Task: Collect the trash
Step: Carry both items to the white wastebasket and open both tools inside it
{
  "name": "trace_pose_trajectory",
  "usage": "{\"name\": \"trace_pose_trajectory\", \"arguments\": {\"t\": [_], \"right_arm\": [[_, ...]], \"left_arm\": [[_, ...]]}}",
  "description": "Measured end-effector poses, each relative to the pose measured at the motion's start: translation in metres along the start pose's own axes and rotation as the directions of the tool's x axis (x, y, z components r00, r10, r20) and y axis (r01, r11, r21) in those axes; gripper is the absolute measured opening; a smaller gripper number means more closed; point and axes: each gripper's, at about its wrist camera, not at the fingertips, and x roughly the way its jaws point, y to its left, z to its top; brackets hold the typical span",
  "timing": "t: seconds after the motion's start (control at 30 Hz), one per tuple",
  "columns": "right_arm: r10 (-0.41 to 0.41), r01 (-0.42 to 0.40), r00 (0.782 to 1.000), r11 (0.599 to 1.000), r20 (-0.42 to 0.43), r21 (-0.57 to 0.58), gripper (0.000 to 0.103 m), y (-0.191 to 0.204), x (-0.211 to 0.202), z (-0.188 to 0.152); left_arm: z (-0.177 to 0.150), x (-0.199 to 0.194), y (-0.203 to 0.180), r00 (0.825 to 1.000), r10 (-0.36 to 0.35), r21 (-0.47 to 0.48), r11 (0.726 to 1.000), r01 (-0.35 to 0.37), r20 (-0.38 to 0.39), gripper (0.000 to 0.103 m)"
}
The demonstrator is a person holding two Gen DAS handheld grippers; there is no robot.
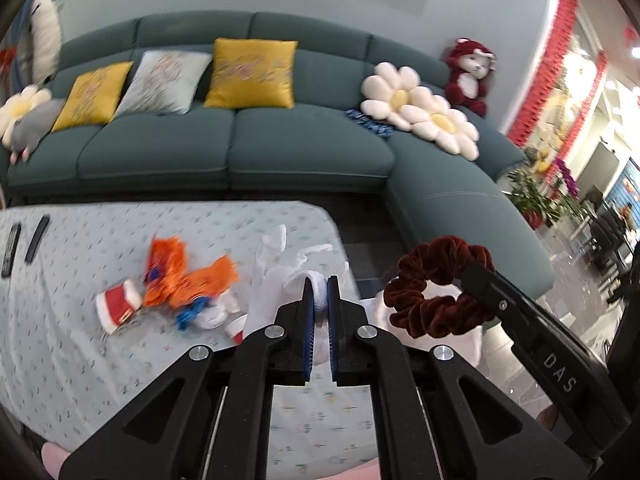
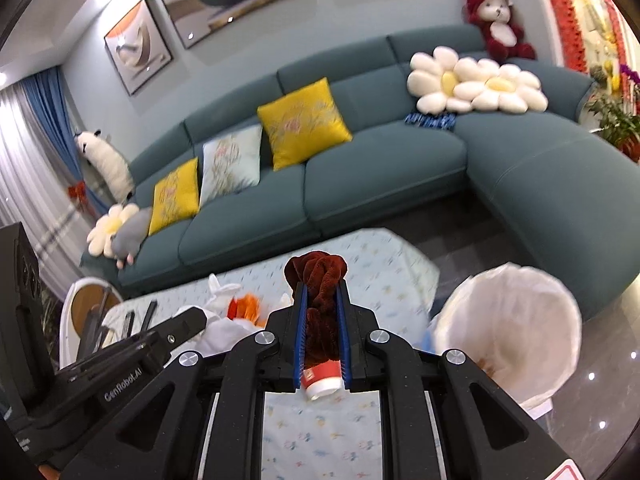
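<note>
Right wrist view shows the right gripper [image 2: 322, 320] clenched on a maroon scrunchie [image 2: 320, 280], lifted off the table [image 2: 392, 264]; next comes carrying it over the lined bin [image 2: 508, 320] and releasing.

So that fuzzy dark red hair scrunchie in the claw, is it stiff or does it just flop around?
Probably floppy: the scrunchie bunches and folds between the right claw's pads rather than keeping its shape. Seen from the left wrist it still hangs as a loose ring, so it likely springs back. It looks light, and its velvety surface seems unlikely to slip.
</note>
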Motion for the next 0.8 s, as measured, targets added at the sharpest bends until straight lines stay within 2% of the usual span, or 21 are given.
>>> {"name": "trace_pose_trajectory", "arguments": {"t": [0.4, 0.8], "right_arm": [[-0.068, 0.064, 0.994, 0.997, 0.085, 0.054, 0.013, -0.066, -0.045, 0.021], [-0.162, 0.154, 0.985, 0.98, 0.057, 0.123, 0.013, -0.131, -0.04, 0.018]], "left_arm": [[0.0, 0.011, -0.09, 0.997, -0.078, 0.128, 0.989, 0.078, 0.001, 0.006], [-0.007, 0.048, -0.139, 0.992, -0.116, 0.183, 0.975, 0.124, -0.054, 0.006]]}}
